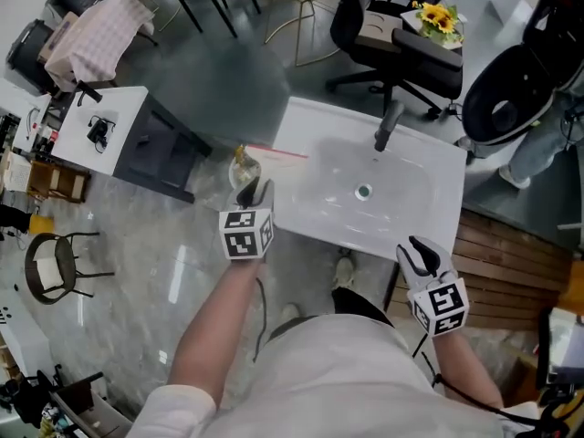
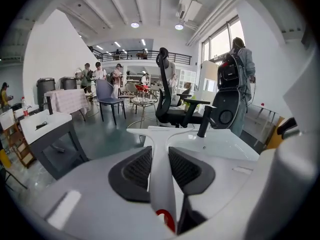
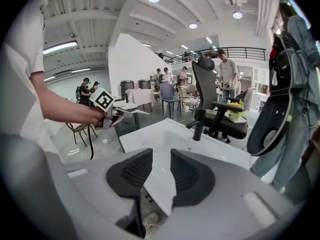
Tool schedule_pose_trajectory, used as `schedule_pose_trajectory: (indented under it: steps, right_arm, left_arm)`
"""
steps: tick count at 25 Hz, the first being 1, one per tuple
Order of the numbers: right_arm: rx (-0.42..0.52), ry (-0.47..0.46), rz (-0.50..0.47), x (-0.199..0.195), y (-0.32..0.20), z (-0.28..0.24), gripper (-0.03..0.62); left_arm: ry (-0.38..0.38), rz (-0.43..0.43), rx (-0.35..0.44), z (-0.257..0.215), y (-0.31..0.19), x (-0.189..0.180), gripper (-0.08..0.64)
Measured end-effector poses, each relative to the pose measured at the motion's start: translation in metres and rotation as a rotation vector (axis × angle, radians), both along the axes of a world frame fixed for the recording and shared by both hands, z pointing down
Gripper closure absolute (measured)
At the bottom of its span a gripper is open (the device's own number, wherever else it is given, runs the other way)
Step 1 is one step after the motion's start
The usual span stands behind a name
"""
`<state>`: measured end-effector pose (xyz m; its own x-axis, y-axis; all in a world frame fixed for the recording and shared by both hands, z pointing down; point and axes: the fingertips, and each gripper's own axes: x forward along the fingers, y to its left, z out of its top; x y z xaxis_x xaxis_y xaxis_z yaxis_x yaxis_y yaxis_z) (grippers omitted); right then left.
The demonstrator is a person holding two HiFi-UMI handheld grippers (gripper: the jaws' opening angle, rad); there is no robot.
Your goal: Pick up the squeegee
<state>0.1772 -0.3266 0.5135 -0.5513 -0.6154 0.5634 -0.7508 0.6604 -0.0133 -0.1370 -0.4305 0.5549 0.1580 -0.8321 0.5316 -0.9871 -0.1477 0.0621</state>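
At far left a white side table (image 1: 117, 117) is seen w/ a small black gadget (image 1: 98, 131) laid on top, well apart from the work. Next, the left gripper (image 1: 256, 192) is held just off the sink's left edge, near its front-left corner, and is clenched on the squeegee (image 2: 159, 176). The white handle is pinched btwn the two ribbed pads (image 2: 137, 169), w/ the T-shaped head pointed away from the person and clear of any surface. The handle is gripped just above its red-marked end, prob. so the blade end is left free and the tool is kept in line w/ the jaws. Nothing is touched by the head, so the pick-up is judged as good as done. The sink (image 1: 429, 167) is the one container that matters: a white basin w/ a black tap (image 1: 387, 128) at its back edge and a drain (image 1: 364, 191) in the middle, and nothing else is made out in it. Near the sink's front-right corner the right gripper (image 1: 422, 255) is held w/ its jaws a little apart and nothing btwn them; only the basin's white rim is seen through the gap. It is judged to be kept there idle, out of the way, since one gripper seems enough for so light a tool. Beyond the back edge a black office chair (image 1: 392, 35) is parked, w/ yellow flowers (image 1: 436, 18) seen just behind it.
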Motion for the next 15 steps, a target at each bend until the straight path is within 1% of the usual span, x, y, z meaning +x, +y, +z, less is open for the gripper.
schedule_pose_trajectory:
  steps: [4, 9, 15]
  right_arm:
    - [0.015, 0.004, -0.010, -0.027, 0.020, -0.001, 0.492]
    - [0.045, -0.001, -0.005, -0.057, 0.044, -0.011, 0.492]
    - [0.083, -0.013, 0.006, -0.088, 0.081, -0.021, 0.509]
  left_arm:
    - [0.015, 0.019, 0.035, -0.022, 0.039, -0.012, 0.448]
    - [0.030, 0.044, 0.053, -0.049, 0.091, -0.030, 0.449]
    - [0.044, 0.077, 0.087, -0.082, 0.152, -0.052, 0.448]
